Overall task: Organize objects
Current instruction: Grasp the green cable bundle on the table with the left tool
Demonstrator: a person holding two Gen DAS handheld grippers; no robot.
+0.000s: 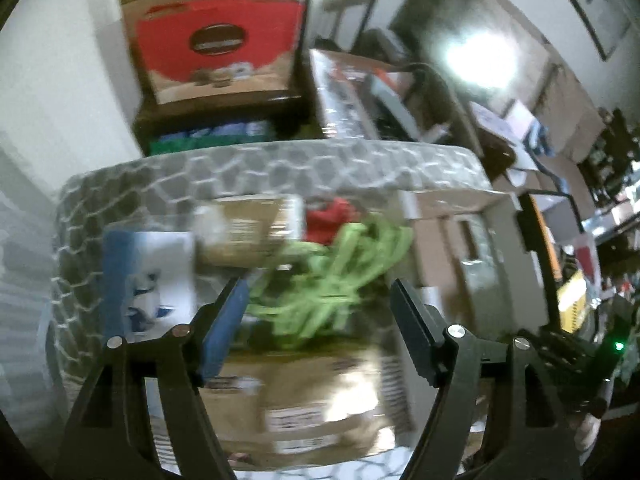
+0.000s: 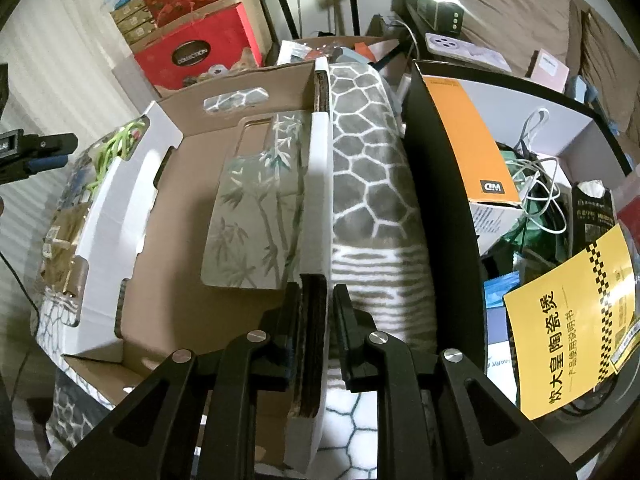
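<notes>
Right gripper (image 2: 316, 292) clamped on the near wall of the cardboard box (image 2: 320, 184), fingers pinching the wall's corrugated edge at 6 o'clock of the right view. Box open on top, resting on a grey honeycomb blanket (image 2: 360, 160). Inside, a bamboo-print phone case (image 2: 256, 208) lying flat against the floor, just beside the gripped wall. At 9 o'clock, past the box's white cut-out side, a green cord (image 2: 116, 148) and brown packets (image 2: 60, 240). At 3 o'clock, a black bin (image 2: 436, 200) with an orange box (image 2: 468, 140), white cables (image 2: 536, 184) and a yellow booklet (image 2: 568, 336).

Left gripper (image 1: 320, 292) spread wide, holding nothing, hovering above the green cord (image 1: 340, 264) at centre of the blurred left view. Blue-white carton (image 1: 148, 276) at 9 o'clock, brown packet (image 1: 248, 228) at 11, larger brown parcel (image 1: 304, 404) at 6. Red carton (image 1: 216, 40) on a shelf at 12 o'clock.
</notes>
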